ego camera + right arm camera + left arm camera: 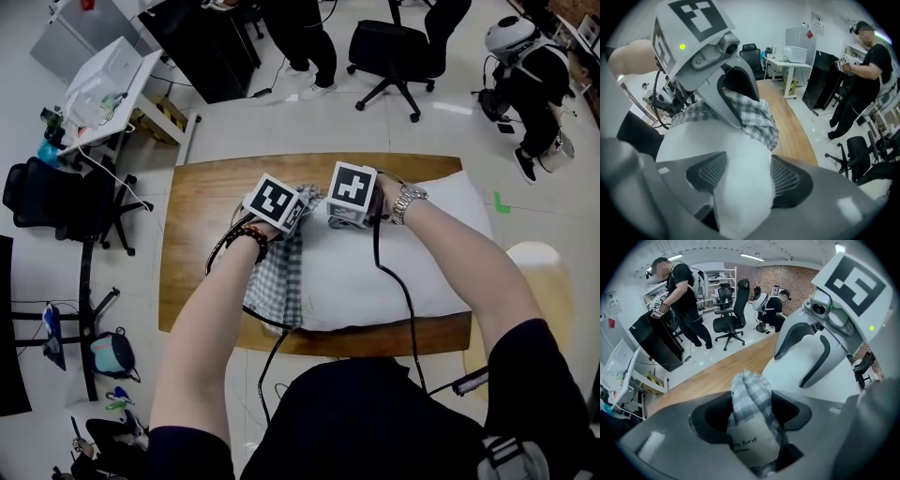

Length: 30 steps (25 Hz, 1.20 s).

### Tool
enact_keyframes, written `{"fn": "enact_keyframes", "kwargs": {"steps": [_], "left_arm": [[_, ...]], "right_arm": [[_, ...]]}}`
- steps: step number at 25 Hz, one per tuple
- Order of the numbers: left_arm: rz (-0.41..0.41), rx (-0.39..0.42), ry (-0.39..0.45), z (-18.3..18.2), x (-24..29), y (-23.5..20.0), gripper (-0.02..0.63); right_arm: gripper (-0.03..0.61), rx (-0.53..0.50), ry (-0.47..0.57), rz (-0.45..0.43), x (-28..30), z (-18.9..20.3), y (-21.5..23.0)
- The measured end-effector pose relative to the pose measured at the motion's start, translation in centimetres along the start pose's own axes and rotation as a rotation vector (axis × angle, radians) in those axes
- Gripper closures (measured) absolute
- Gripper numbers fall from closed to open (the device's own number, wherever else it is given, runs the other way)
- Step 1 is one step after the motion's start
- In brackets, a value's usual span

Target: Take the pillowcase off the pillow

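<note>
Head view: pillow (394, 267) on the table (211, 187), left gripper (751, 411) pinching the checked pillowcase (277, 277) bunched at its left end, right gripper (743, 180) clamping the pillow itself; stripping looks nearly done, next needing a steady opposing pull.

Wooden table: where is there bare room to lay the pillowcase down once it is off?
The left part of the wooden table is bare, between its left edge and the checked pillowcase. A narrow strip is free along the far edge. The middle is crowded: pillow, left gripper and right gripper.
</note>
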<state>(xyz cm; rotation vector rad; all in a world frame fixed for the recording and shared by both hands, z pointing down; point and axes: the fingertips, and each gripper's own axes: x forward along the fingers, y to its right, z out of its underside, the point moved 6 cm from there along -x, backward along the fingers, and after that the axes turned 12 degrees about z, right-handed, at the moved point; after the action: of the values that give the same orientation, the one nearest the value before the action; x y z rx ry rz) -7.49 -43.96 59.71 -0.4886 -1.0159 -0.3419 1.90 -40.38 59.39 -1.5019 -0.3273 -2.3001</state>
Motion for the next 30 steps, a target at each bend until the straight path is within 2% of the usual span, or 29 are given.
{"fn": "enact_keyframes", "kwargs": {"steps": [2,4,6,9,10,11,13,14,17,18,21,22,25,30], "left_arm": [[-0.006,0.013,-0.037,0.1,0.6,-0.6,0.368],[-0.013,0.037,-0.078,0.0,0.9,-1.0,0.417],[-0.010,0.054,-0.132,0.1,1.2,-0.8,0.469],[0.047,0.005,-0.221,0.9,1.4,0.3,0.549],[0.028,0.015,-0.215,0.8,1.3,0.0,0.558],[-0.021,0.046,-0.189,0.4,1.1,-0.7,0.564],[-0.118,0.126,-0.095,-1.0,0.4,-1.9,0.569],[-0.141,0.142,-0.060,-1.4,0.1,-2.2,0.569],[-0.167,0.109,-0.039,-1.0,-0.9,-2.8,0.571],[-0.182,0.118,-0.009,-1.4,-1.5,-3.0,0.571],[-0.213,0.116,0.063,-2.0,-2.9,-3.7,0.572],[-0.209,0.086,0.057,-1.6,-3.2,-3.7,0.572],[-0.119,-0.142,-0.100,2.3,-3.5,-3.0,0.574],[-0.120,-0.267,-0.155,4.6,-4.9,-2.8,0.575]], "right_arm": [[0.281,0.001,-0.002,0.033,1.2,-0.1,1.5],[0.307,0.041,-0.038,0.002,1.8,0.2,1.7],[0.376,0.073,-0.068,-0.017,2.2,0.5,1.8],[0.503,0.070,-0.097,0.008,2.0,0.5,2.1],[0.542,0.060,-0.103,0.027,1.8,0.5,2.1],[0.555,0.054,-0.106,0.047,1.7,0.5,2.1],[0.560,0.059,-0.106,0.081,1.2,0.7,2.0],[0.561,0.065,-0.103,0.095,0.8,0.8,2.1],[0.561,0.083,-0.086,0.128,-0.4,1.1,2.2],[0.562,0.098,-0.084,0.116,-1.0,1.2,1.8],[0.563,0.180,-0.094,-0.021,-2.8,1.6,-1.0],[0.563,0.191,-0.097,-0.036,-3.1,1.8,-1.4],[0.563,0.205,-0.106,-0.019,-3.9,2.2,-1.5],[0.563,0.230,-0.119,0.004,-5.0,3.4,-1.5]]}}
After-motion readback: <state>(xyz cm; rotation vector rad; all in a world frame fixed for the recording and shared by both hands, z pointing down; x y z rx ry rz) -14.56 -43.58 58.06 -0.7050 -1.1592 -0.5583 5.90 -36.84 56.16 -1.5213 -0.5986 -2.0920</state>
